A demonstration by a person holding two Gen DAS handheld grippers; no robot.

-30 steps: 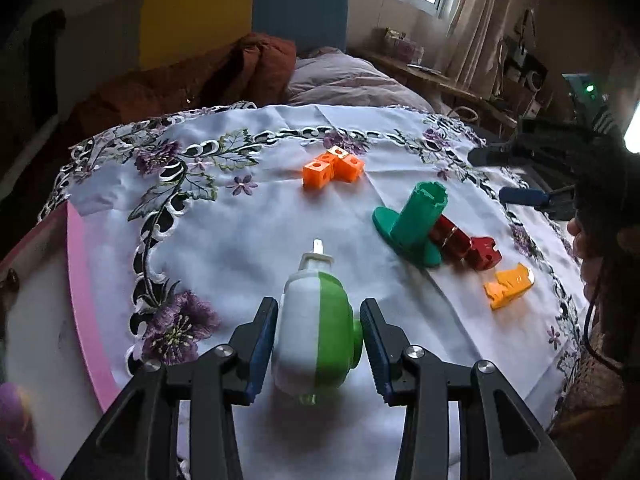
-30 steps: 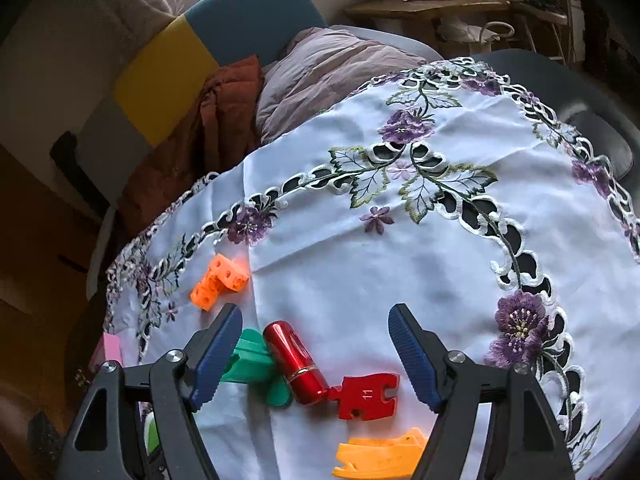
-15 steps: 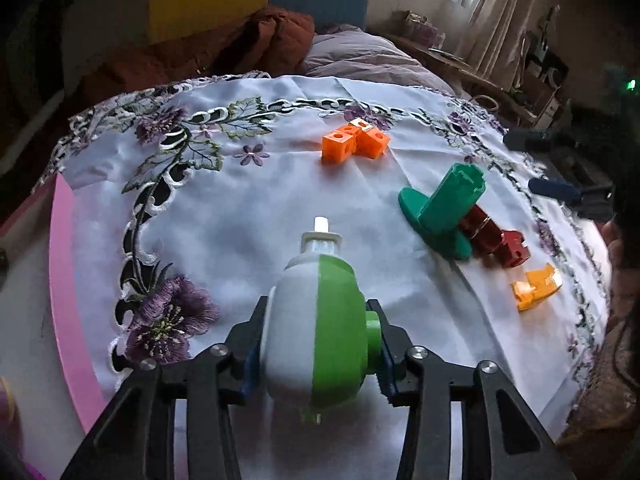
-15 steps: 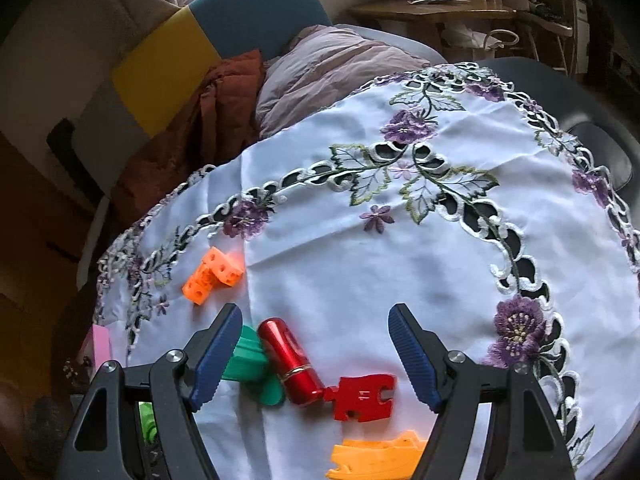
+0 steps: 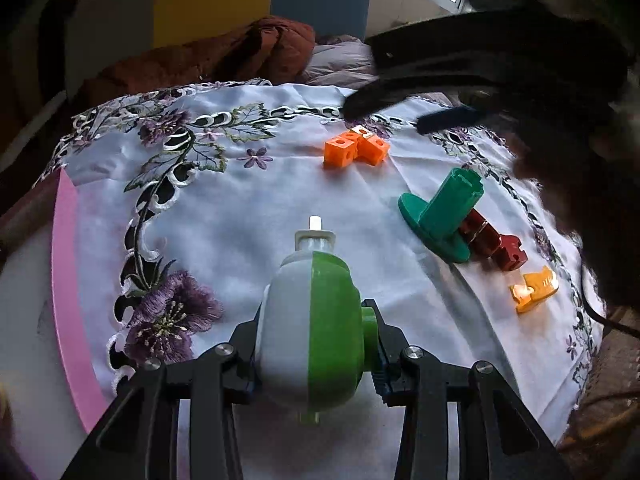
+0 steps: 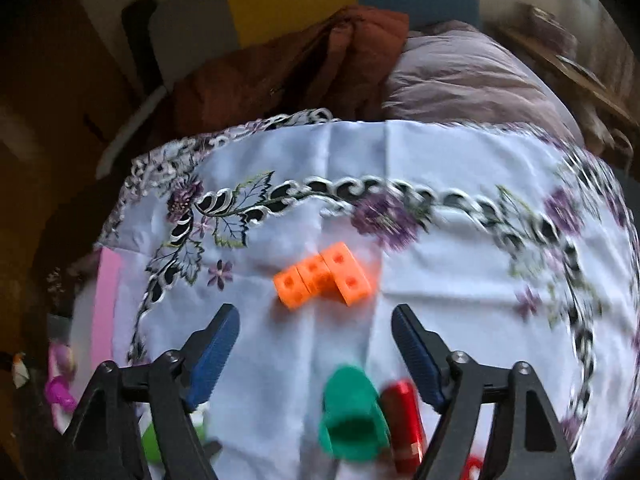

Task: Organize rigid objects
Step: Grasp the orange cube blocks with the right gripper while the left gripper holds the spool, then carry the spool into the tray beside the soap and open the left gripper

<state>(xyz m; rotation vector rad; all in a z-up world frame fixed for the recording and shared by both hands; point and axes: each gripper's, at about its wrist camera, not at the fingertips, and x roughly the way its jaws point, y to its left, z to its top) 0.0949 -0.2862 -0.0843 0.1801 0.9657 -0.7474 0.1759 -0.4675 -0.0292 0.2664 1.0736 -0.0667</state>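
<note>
Two grippers work over a table (image 5: pixel 68 280) with a pink edge, covered by a white cloth (image 5: pixel 248 216) stitched with purple flowers and dark leaves. At the bottom middle of the left wrist view, the left gripper (image 5: pixel 316 354) squeezes a round, smooth toy bottle (image 5: pixel 310 330), half white and half green, with a small white cap pointing up the frame. To its right lies a green plastic tube on a flat round base (image 5: pixel 444 216), tipped over. A shiny red tube (image 5: pixel 478 232) touches it, with a red clip piece (image 5: pixel 510 254) at its end and a yellow-orange clip (image 5: pixel 534 288) just beside that. Boxy orange cubes (image 5: pixel 354 148) joined together sit higher up, with little holes in their sides. In the right wrist view, the right gripper (image 6: pixel 316 344) tilts down near the cubes (image 6: pixel 324 278), its ridged blue pads (image 6: pixel 214 346) spreading wider with nothing between them
</note>
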